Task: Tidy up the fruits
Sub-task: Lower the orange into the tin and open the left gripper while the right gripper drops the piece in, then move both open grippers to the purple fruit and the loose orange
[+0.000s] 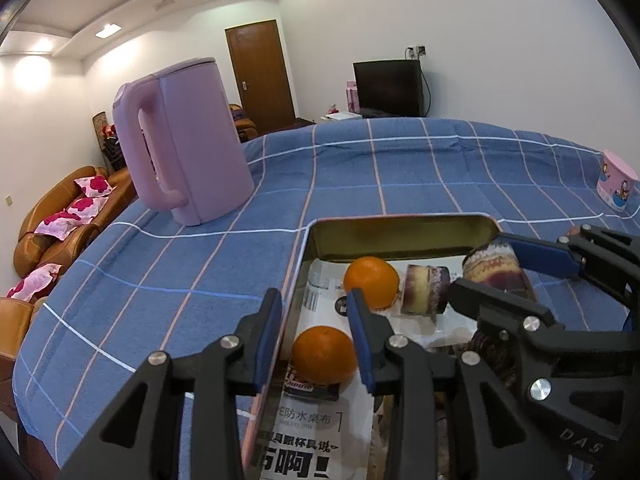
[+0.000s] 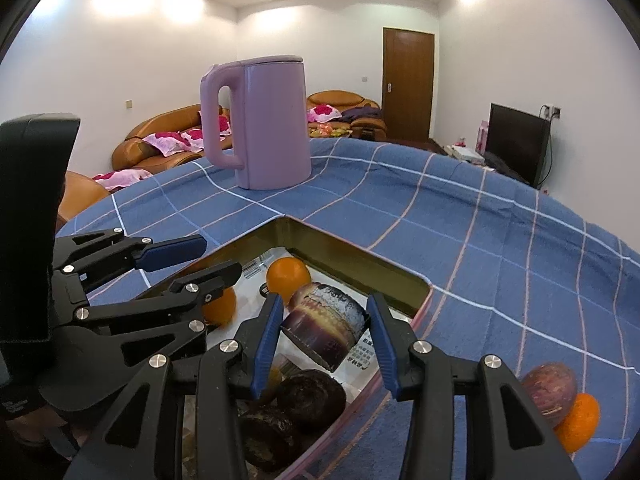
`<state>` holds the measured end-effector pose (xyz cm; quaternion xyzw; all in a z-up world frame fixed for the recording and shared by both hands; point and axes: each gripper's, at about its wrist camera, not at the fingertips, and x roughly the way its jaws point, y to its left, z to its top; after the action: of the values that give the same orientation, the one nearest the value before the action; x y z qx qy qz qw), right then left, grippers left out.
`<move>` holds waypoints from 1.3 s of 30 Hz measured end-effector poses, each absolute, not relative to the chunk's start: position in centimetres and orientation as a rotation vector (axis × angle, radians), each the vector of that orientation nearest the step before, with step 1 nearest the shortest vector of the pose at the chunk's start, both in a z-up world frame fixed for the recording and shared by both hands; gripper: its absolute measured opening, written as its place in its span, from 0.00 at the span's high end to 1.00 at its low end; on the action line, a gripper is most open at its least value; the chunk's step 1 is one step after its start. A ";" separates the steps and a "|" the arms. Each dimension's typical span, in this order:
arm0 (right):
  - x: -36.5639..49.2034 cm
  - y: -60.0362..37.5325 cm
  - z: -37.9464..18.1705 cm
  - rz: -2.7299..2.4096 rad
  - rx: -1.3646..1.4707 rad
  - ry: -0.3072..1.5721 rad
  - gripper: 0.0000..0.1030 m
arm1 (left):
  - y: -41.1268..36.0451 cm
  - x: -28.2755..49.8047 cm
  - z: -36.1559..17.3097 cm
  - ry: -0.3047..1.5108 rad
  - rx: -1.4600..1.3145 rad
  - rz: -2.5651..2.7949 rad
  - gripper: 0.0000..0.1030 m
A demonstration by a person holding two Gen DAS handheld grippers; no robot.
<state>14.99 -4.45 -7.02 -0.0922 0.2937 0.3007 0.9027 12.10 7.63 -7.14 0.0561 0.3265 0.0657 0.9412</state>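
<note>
A shallow metal tray point(image 1: 400, 236) lined with printed paper sits on the blue checked tablecloth. In it lie two oranges point(image 1: 371, 282) point(image 1: 323, 355) and a purple cut fruit piece point(image 1: 425, 289). My left gripper point(image 1: 316, 336) is open, straddling the tray's left wall beside the nearer orange. My right gripper point(image 2: 322, 338) is shut on a purple cut fruit chunk point(image 2: 324, 326), held just above the tray point(image 2: 360, 256); it also shows in the left wrist view point(image 1: 496, 270). Dark fruits point(image 2: 310, 396) lie below it. One purple fruit point(image 2: 550, 394) and an orange point(image 2: 580, 420) lie on the cloth outside the tray.
A tall lilac kettle point(image 1: 184, 140) stands on the table beyond the tray's left corner. A pink printed cup point(image 1: 616, 184) stands at the far right. The table edge curves behind; sofas, a door and a TV are beyond.
</note>
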 end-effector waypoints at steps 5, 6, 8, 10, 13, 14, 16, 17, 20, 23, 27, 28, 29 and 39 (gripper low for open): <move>14.8 -4.8 -6.8 0.606 -0.179 0.593 0.53 | 7.9 11.9 -7.1 0.664 0.109 0.154 0.42; 14.9 -4.9 -6.8 0.602 -0.178 0.590 0.52 | 7.8 11.8 -7.0 0.662 0.111 0.156 0.41; 14.7 -5.3 -6.6 0.594 -0.171 0.582 0.49 | 7.6 11.5 -6.8 0.654 0.118 0.157 0.35; 14.4 -5.8 -6.3 0.584 -0.161 0.569 0.48 | 7.5 11.3 -6.6 0.646 0.121 0.161 0.30; 13.8 -6.6 -5.8 0.577 -0.151 0.548 0.45 | 7.1 10.8 -5.8 0.626 0.113 0.153 0.28; 13.6 -6.9 -5.6 0.571 -0.151 0.539 0.42 | 6.8 10.6 -5.5 0.617 0.112 0.148 0.27; 13.0 -8.0 -5.1 0.553 -0.153 0.519 0.41 | 6.1 10.3 -5.0 0.599 0.107 0.141 0.25; 12.8 -8.5 -4.9 0.542 -0.154 0.516 0.41 | 5.6 10.1 -4.8 0.592 0.106 0.130 0.24; 12.4 -10.9 -4.6 0.482 -0.165 0.518 0.41 | 3.8 9.7 -4.3 0.575 0.113 0.096 0.24; 12.4 -14.0 -4.5 0.383 -0.178 0.536 0.41 | 1.9 9.7 -4.1 0.568 0.126 0.063 0.21; 13.1 -18.6 -5.0 0.250 -0.171 0.581 0.41 | -0.7 10.1 -4.1 0.576 0.139 0.018 0.21; 13.4 -19.7 -5.3 0.230 -0.161 0.601 0.41 | -1.3 10.3 -4.2 0.581 0.140 0.008 0.21; 13.5 -20.4 -5.4 0.225 -0.153 0.613 0.41 | -1.9 10.4 -4.3 0.586 0.142 -0.002 0.21; 15.2 -22.1 -7.3 0.281 -0.142 0.733 0.41 | -5.7 11.5 -4.8 0.611 0.169 -0.056 0.21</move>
<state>15.21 -22.07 -7.27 -0.0694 0.3569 0.1368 0.9215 11.51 -5.66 -4.80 0.0831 0.3005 -0.0274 0.9497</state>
